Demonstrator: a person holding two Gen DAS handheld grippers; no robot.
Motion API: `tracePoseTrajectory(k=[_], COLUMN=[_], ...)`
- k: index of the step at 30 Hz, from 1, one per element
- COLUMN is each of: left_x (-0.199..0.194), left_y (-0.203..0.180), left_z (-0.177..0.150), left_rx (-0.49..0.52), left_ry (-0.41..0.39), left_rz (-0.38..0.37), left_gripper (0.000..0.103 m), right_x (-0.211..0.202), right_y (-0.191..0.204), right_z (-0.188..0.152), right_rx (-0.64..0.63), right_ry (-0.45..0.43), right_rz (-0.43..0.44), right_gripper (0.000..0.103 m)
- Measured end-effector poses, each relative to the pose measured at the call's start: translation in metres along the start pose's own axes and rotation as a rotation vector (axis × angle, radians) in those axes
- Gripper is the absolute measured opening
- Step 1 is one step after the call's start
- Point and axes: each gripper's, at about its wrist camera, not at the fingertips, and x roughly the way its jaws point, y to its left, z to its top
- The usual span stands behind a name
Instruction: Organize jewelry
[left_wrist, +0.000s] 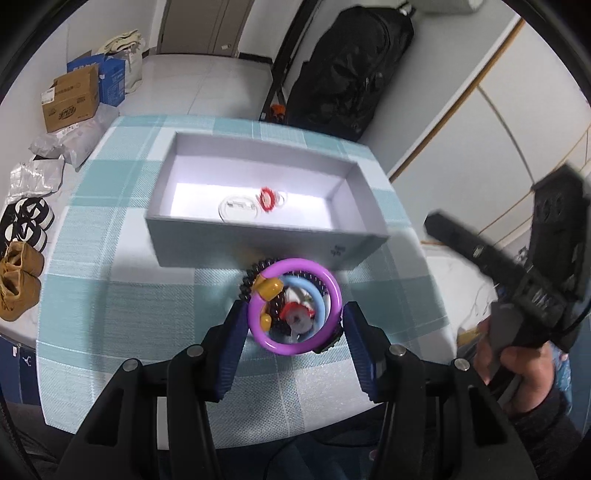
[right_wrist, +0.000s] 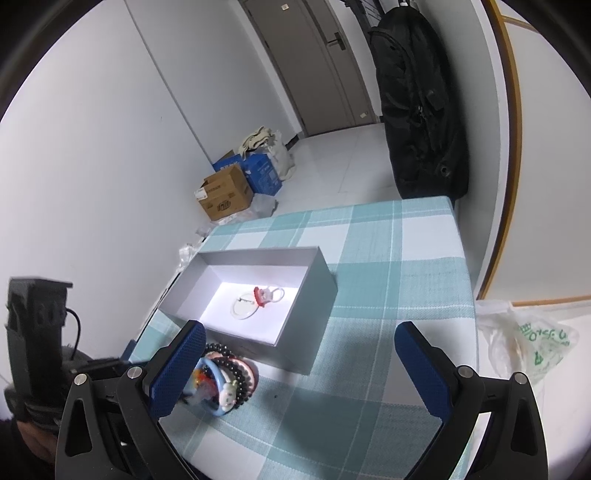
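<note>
A grey open box (left_wrist: 258, 240) stands on the checked tablecloth; a clear bangle (left_wrist: 236, 208) and a red-and-white piece (left_wrist: 266, 199) lie in it. My left gripper (left_wrist: 293, 314) is shut on a purple ring bracelet (left_wrist: 328, 284) with yellow beads, held above a pile of jewelry (left_wrist: 295, 314) just before the box's near wall. The pile (right_wrist: 225, 380) holds black bead bracelets, a blue ring and a small white figure. My right gripper (right_wrist: 299, 362) is open and empty, above the cloth to the right of the pile. The box also shows in the right wrist view (right_wrist: 317, 295).
The table (right_wrist: 406, 258) has edges near on the left and far side. Cardboard boxes (right_wrist: 225, 195) and bags lie on the floor. A black bag (right_wrist: 417, 99) hangs by the far wall. A plastic bag (right_wrist: 524, 339) lies at the right.
</note>
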Motion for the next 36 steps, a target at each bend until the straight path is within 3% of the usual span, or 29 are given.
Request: tracePoseTrajectory(k=[8,17,19,27,36], left_x=[-0.028,-0.039,-0.041,-0.047,-0.05], left_y=[0.018,0.039,0.043,0.055,0.061], left_z=[0.015,0.02,0.019,0.022,0.021], left_rx=[-0.046,-0.097,-0.1,-0.114,-0.105], left_ry=[-0.107,-0.147,-0.152,-0.166,-0.17], left_rz=[0.008,-0.008,-0.008,-0.03,-0.033], left_gripper=[0.047,0.047,0.047,0.047,0.047], right_x=[0.006,0.017,0.019,0.034,0.053], right_y=[0.012,0.048,0.06,0.101,0.115], right_z=[-0.014,-0.041,-0.049,-0.07,-0.078], right_rx=[-0.007,-0.056,-0.075,-0.167,-0.28], right_ry=[0.05,0.129,0.145,0.204,0.209], right_rz=[0.026,0.073,0.087,0.11,-0.008], right_gripper=[0.103,0.101,0.089,0.07,0.048])
